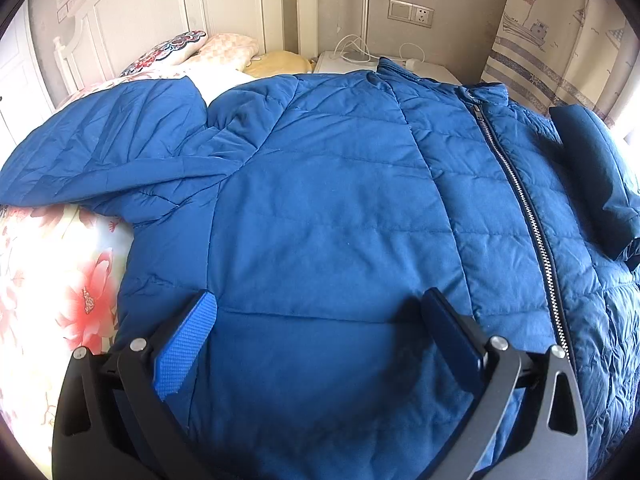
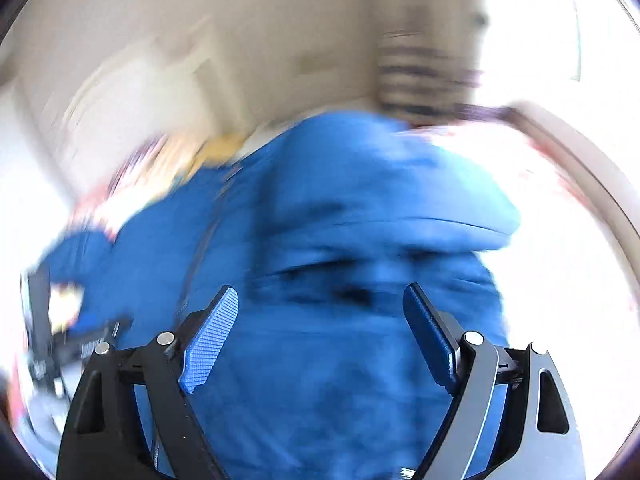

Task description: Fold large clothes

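Two grippers are hovering over one big blue quilted jacket (image 1: pixel 320 200), which is lying front-up across a floral bedsheet (image 1: pixel 60 272). From the left wrist view, the left gripper (image 1: pixel 320 304) is hanging above the lower front panel with its jaws spread wide, blue pads (image 1: pixel 188 348) clear of the cloth and nothing pinched between them. One sleeve (image 1: pixel 100 148) is stretching out to the left over the sheet, and the metal zipper (image 1: pixel 520 200) is running closed down the right side of the view, up to the collar (image 1: pixel 484 94). Pillows (image 1: pixel 200 50) are sitting at the white headboard (image 1: pixel 140 12) behind, with a white nightstand (image 1: pixel 352 64) and a wall socket (image 1: pixel 412 13) beyond the jacket's shoulder. Over on the right wrist view everything is smearing with motion blur, but the right gripper (image 2: pixel 320 304) is showing its jaws released and wide apart above a folded-over hump of the jacket (image 2: pixel 360 200), gripping nothing.
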### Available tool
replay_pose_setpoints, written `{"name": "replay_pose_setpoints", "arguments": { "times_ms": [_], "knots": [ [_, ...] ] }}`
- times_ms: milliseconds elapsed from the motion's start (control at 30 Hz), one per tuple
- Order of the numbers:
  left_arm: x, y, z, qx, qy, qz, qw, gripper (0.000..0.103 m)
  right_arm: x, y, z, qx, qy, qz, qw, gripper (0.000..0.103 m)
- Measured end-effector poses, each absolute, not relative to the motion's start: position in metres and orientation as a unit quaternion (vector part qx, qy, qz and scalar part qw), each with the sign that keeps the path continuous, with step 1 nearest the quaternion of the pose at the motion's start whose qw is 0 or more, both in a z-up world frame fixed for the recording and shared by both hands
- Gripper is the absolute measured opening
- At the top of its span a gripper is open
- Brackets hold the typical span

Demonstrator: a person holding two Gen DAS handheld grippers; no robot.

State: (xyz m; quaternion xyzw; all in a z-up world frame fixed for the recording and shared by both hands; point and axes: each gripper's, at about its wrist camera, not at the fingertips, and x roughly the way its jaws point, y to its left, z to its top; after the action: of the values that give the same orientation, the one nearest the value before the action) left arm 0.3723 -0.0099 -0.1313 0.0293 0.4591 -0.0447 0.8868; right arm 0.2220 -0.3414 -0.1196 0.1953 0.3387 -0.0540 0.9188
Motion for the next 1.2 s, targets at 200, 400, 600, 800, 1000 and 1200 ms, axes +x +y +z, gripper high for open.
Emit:
{"name": "replay_pose_setpoints", "arguments": {
  "times_ms": [200, 400, 600, 800, 1000, 1200],
  "knots": [
    [0.359, -0.032, -0.12, 0.08, 0.449, -0.045, 0.889, 0.091, 0.216, -0.401, -0.164, 0.301, 0.347, -0.124, 0.88, 0.04],
    [0.318, -0.129, -0.053, 0.163, 0.336, -0.15, 0.915, 0.091, 0.195, -0.419, -0.167, 0.346, 0.305, -0.136, 0.877, 0.03],
    [0.296, -0.268, -0.057, 0.327, 0.25, -0.226, 0.883, 0.091, 0.191, -0.424, -0.174, 0.363, 0.291, -0.136, 0.875, 0.03],
    [0.325, -0.311, -0.089, 0.337, 0.307, -0.242, 0.857, 0.023, 0.201, -0.421, -0.177, 0.363, 0.297, -0.133, 0.873, 0.03],
    [0.326, -0.241, -0.054, 0.142, 0.309, -0.26, 0.904, 0.007, 0.199, -0.42, -0.178, 0.367, 0.297, -0.126, 0.872, 0.031],
    [0.357, -0.124, -0.066, -0.036, 0.377, -0.209, 0.901, 0.007, 0.2, -0.422, -0.18, 0.373, 0.298, -0.121, 0.87, 0.031]
  ]
}}
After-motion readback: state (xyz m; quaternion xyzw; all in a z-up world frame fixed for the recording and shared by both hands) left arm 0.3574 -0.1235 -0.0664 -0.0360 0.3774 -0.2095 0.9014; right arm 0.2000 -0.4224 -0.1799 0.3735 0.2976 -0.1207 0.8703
